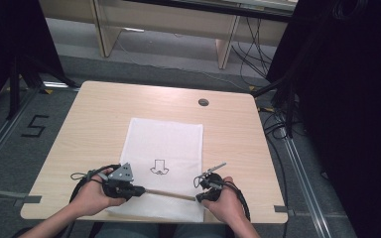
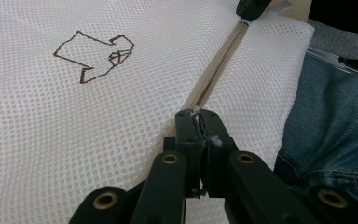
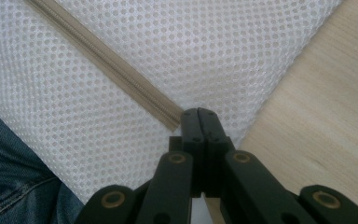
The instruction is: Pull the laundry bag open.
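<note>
A white mesh bag (image 1: 164,141) lies flat on the wooden table (image 1: 89,124), with a small brown outline motif (image 1: 158,167) on it. A tan zipper (image 1: 171,194) runs across the bag near its front edge. My left gripper (image 1: 141,190) is at the zipper's left end. In the left gripper view its jaws (image 2: 198,114) are shut on the zipper (image 2: 219,65), with a small white bit pinched between them. My right gripper (image 1: 198,198) is at the opposite end, shut (image 3: 198,112) on the end of the zipper (image 3: 107,60) at the mesh bag's (image 3: 214,46) edge.
A dark round grommet (image 1: 203,102) sits in the table's far side. The person's jeans (image 2: 335,121) are just past the table's front edge. Black stands and cables crowd the floor at the right (image 1: 283,114) and left (image 1: 15,84).
</note>
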Motion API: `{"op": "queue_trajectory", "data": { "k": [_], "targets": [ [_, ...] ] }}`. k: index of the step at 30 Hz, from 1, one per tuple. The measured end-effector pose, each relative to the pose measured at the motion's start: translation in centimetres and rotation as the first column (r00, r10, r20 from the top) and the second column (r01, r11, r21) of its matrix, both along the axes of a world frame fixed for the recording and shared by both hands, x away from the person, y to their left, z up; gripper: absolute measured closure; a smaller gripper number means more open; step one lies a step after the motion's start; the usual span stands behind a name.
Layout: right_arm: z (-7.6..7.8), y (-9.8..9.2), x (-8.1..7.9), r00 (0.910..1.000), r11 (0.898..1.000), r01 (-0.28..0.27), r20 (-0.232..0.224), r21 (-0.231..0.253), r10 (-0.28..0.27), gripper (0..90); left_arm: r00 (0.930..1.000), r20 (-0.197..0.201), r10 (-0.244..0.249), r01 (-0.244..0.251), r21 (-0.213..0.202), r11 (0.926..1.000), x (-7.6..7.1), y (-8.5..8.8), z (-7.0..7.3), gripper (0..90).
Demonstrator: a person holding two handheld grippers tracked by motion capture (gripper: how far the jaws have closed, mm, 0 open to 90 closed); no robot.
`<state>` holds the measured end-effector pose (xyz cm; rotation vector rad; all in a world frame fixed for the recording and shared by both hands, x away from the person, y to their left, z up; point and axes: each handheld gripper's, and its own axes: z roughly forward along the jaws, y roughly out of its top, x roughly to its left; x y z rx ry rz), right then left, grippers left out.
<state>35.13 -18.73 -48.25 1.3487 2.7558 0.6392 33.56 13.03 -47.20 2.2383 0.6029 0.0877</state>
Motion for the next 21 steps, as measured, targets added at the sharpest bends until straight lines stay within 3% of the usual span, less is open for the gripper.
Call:
{"op": "queue_trajectory", "data": {
  "k": [3, 5, 6, 8, 13, 16, 17, 21],
  "targets": [
    [0.00, 0.00, 0.00, 1.0000, 1.000, 0.000, 0.000, 0.000, 0.000, 90.0, 1.0000, 0.006, -0.006, 0.006, 0.015, 0.9999, 0.06, 0.06, -0.01, 87.2],
    [0.00, 0.01, -0.01, 1.0000, 1.000, 0.002, 0.001, -0.001, -0.002, 90.0, 1.0000, 0.000, -0.002, 0.002, 0.000, 1.0000, 0.00, 0.03, 0.01, 87.2],
    [-0.01, 0.01, 0.00, 1.0000, 1.000, 0.003, 0.002, -0.001, -0.003, 90.0, 0.9999, 0.008, -0.007, 0.006, 0.017, 0.9998, 0.07, 0.10, 0.07, 87.2],
    [-0.02, 0.00, 0.00, 1.0000, 1.000, 0.007, -0.006, -0.001, -0.007, 90.0, 1.0000, -0.005, -0.007, 0.007, -0.007, 0.9999, 0.05, 0.09, -0.01, 87.2],
    [-0.02, 0.00, 0.00, 0.9999, 1.000, 0.009, -0.005, -0.003, -0.009, 90.0, 0.9999, 0.011, -0.013, 0.013, 0.009, 0.9999, 0.06, 0.28, 0.00, 87.2],
    [-0.02, 0.00, 0.01, 1.0000, 1.000, 0.002, 0.001, 0.000, -0.002, 90.0, 1.0000, -0.004, -0.002, 0.002, -0.007, 1.0000, 0.00, 0.24, -0.02, 87.2],
    [-0.02, 0.00, 0.01, 1.0000, 1.000, 0.008, -0.005, -0.003, -0.008, 90.0, 1.0000, 0.005, -0.006, 0.006, 0.009, 0.9999, 0.09, 0.34, 0.01, 87.2],
    [-0.02, 0.00, 0.01, 1.0000, 1.000, 0.009, -0.003, -0.004, -0.009, 90.0, 1.0000, 0.001, -0.003, 0.003, 0.007, 1.0000, -0.05, 0.41, 0.01, 87.2]
  ]
}}
